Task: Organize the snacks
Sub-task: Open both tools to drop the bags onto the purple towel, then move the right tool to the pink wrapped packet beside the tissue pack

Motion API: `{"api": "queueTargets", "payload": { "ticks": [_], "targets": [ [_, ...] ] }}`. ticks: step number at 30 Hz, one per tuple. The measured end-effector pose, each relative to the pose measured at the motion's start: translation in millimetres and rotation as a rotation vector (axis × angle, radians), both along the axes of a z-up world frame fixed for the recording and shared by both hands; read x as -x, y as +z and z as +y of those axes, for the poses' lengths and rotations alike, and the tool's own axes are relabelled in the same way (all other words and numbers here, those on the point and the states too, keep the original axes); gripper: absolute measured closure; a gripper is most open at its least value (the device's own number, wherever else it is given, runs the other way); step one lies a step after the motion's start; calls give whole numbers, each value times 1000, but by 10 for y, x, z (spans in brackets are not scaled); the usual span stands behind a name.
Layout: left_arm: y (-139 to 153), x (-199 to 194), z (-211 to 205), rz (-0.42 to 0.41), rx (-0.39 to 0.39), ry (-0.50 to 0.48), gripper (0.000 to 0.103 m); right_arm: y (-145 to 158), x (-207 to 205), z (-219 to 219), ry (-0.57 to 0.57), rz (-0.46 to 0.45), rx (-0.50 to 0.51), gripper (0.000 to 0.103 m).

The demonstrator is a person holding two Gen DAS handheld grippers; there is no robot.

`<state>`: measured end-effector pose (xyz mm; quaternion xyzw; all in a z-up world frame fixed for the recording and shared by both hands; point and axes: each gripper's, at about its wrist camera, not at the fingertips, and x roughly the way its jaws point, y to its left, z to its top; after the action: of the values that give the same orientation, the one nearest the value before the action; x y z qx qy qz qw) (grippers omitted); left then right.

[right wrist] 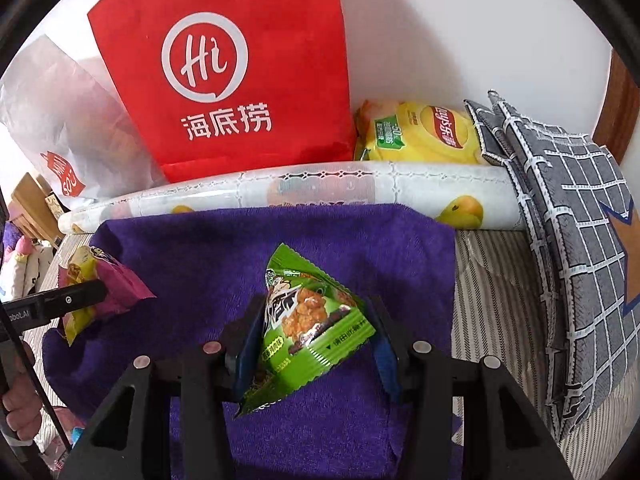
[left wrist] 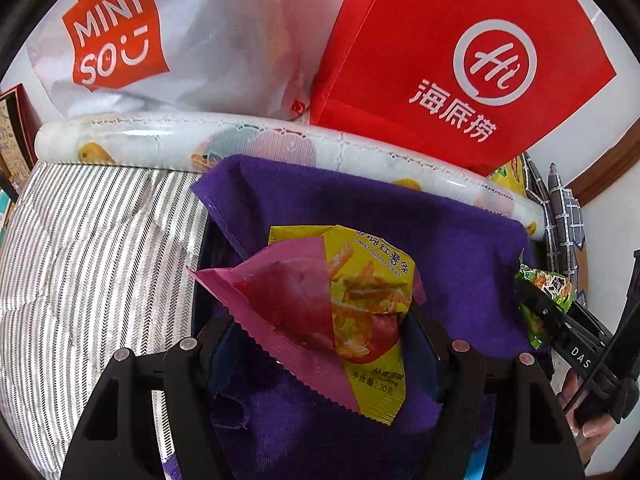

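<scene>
- Snacks first: I count two small packets in hand, and both hang over the purple towel (left wrist: 360,208) in the middle of each frame.
- My left gripper (left wrist: 320,344) is partly closed on the yellow-and-pink packet (left wrist: 340,312); its pads are mostly hidden behind the wrapper, so I judge the grip by how the packet hangs between them.
- My right gripper (right wrist: 312,344) is likewise clamped on the green packet (right wrist: 308,328), which is tilted, with one corner pointing down at the towel.
- A third snack, one yellow chip bag (right wrist: 424,132), lies at the upper right of the right wrist view, its left end cut off behind the red bag (right wrist: 224,68).
- Bags number two: the red one and a white shopping bag (left wrist: 192,36), whose contents show only as a blur through the plastic.
- One rolled printed sheet (left wrist: 240,144) runs across behind the towel.
- One grey checked fabric piece (right wrist: 576,240) sits at the right edge; I cannot tell what it is.
- Striped bedding (left wrist: 88,248) lies under everything.
- Part of a hand (right wrist: 16,408) shows at the lower left, mostly cut off.
</scene>
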<state>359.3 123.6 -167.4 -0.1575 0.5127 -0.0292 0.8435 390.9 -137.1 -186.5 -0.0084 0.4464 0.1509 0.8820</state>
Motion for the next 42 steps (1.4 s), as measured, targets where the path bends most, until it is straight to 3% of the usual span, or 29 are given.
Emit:
{"api": "queueTargets", "payload": {
  "ticks": [11, 13, 15, 20, 33, 42],
  "targets": [
    [-46, -13, -70, 19, -5, -21, 31, -4, -15, 27, 8, 14, 7, 55],
    [-40, 3, -80, 20, 1, -28, 22, 30, 4, 30, 14, 5, 0, 51],
    [-19, 30, -81, 19, -6, -24, 15, 84, 37, 29, 18, -8, -6, 36],
    [102, 155, -68, 2, -49, -17, 15, 289, 178, 10, 18, -67, -22, 31],
    [523, 679, -179, -112, -108, -15, 15, 739, 711, -340, -71, -178, -6, 30],
    [661, 1120, -257, -159, -65, -9, 16, 784, 1162, -636, -129, -211, 36, 30]
  ]
}}
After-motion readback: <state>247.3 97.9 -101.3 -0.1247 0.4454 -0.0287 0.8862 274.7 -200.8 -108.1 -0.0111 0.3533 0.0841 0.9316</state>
